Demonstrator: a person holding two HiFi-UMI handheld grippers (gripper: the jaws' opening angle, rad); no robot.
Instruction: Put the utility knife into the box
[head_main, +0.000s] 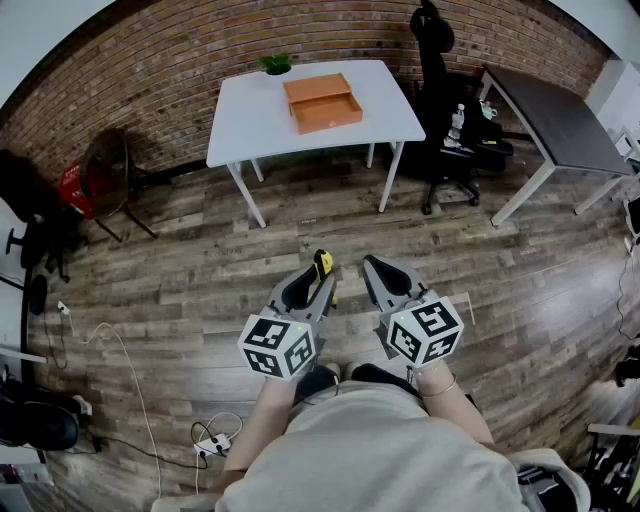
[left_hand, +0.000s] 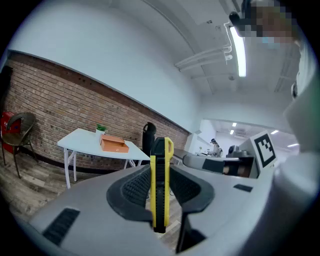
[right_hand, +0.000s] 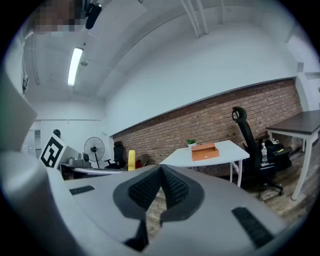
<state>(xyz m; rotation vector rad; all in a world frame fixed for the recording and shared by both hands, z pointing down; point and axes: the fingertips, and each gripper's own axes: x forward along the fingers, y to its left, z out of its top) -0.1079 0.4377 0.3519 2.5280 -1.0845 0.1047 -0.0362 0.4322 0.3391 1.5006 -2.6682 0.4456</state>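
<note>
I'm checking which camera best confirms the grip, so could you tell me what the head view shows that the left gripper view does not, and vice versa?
Only the head view: the person's forearms, the dark desk and a white cable on the floor. Only the left gripper view: the pads of the left gripper pressing both sides of the utility knife, and a ceiling light. Both: the white table carrying the orange box and a small plant, by the brick wall.
</note>
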